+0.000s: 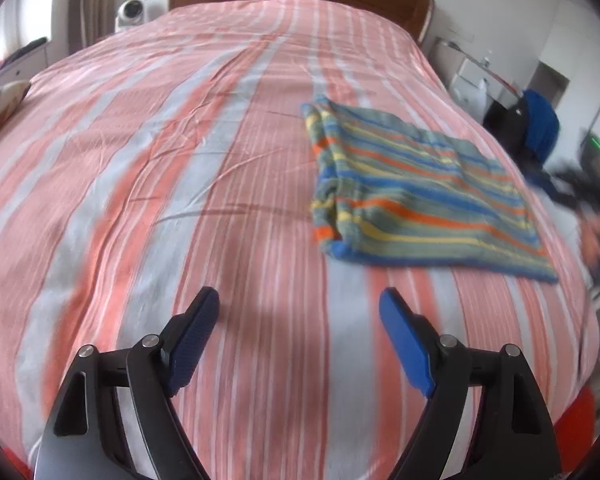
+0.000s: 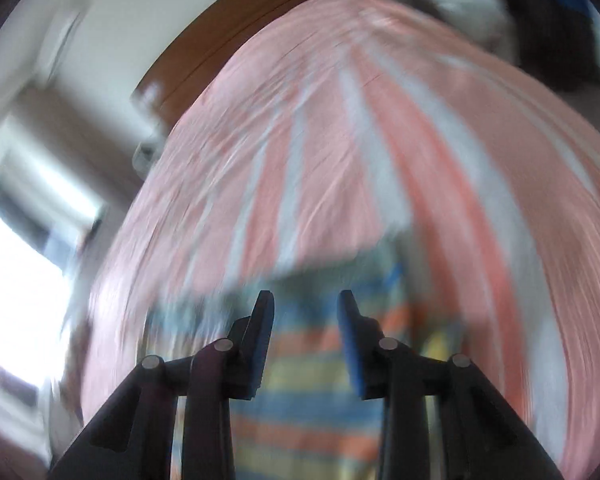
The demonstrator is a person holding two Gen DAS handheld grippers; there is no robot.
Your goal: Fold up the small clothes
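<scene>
Left tongs (image 1: pixel 300 304) gape wide over bare bed sheet (image 1: pixel 148 184), gripping nothing. Right tongs (image 2: pixel 306 300) stand narrower, nothing pinched, above the striped garment (image 2: pixel 312 392), which blur smears badly here. From my left camera that garment (image 1: pixel 416 188) lies folded flat on the bed, right of centre.

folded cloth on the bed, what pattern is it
Grey-green folded cloth with blue, orange and yellow stripes; clearest in the left wrist view.

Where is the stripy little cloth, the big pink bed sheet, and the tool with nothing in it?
stripy cloth (image 1: pixel 424 196): left wrist view, middle of its folded top.
pink bed sheet (image 1: pixel 160 160): left wrist view, bare striped part.
left tool (image 1: pixel 300 300): left wrist view, gap between its open fingertips.
</scene>
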